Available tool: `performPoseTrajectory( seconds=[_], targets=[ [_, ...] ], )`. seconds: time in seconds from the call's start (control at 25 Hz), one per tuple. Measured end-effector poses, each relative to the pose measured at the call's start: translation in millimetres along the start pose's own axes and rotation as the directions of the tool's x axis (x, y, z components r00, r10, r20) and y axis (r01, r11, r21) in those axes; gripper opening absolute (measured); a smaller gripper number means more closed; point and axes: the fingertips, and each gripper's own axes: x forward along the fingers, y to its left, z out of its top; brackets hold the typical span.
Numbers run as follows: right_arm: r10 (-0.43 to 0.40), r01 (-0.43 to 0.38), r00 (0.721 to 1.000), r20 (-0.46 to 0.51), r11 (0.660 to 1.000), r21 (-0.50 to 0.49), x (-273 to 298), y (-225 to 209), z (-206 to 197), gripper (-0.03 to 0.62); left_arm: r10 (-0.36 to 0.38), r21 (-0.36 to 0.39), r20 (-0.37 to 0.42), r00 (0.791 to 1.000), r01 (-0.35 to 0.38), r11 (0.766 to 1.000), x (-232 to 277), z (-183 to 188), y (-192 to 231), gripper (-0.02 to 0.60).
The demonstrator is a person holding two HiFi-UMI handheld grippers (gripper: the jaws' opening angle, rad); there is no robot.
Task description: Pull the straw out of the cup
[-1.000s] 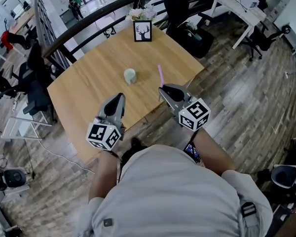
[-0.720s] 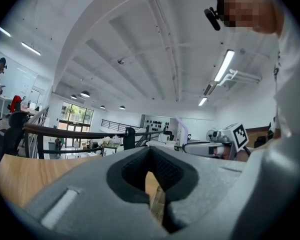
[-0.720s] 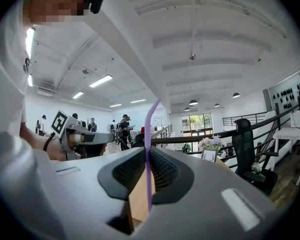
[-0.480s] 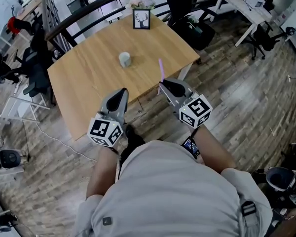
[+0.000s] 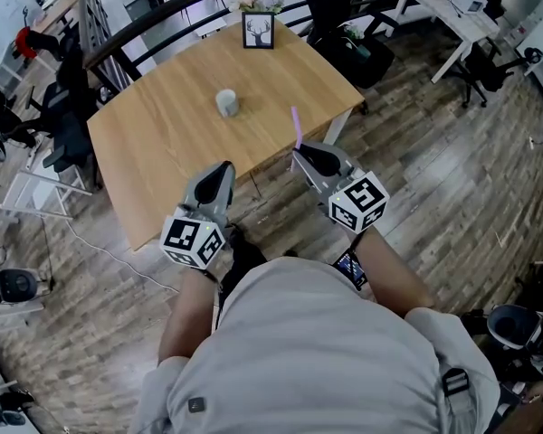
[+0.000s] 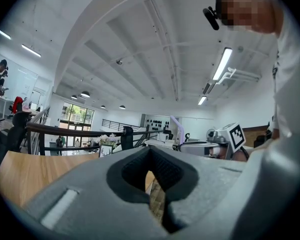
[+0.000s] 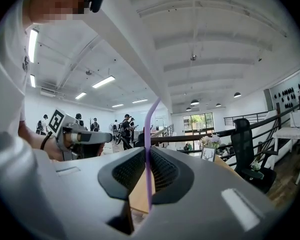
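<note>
Purple straw (image 5: 295, 125) was held upright by the right gripper (image 5: 300, 158) at the table's (image 5: 163, 161) near edge, well apart from the cup (image 5: 226, 103); left gripper (image 5: 223, 168) was shut, empty; slippage was risked by the thin pinch.

Open-plan office on an upper level: white desks (image 5: 439, 5), black swivel chairs (image 5: 489, 66), plank floor (image 5: 452, 179), black railing (image 6: 65, 132), ceiling strip lights (image 6: 223, 64).

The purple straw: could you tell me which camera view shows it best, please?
The right gripper view: the straw stands upright up close, pinched in the jaws of the right gripper. The head view shows only a small sliver above that gripper; the left gripper view shows it small and far off.
</note>
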Motion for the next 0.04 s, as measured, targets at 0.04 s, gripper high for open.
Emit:
performPoseTrajectory(
  seconds=[0.04],
  targets=[
    [0.000,0.000,1.000,-0.001,1.000,0.000,0.3,0.6,-0.2,0.041,0.000,-0.003,-0.001,1.000,0.000,1.000,-0.4,-0.7,0.3,0.005]
  ],
)
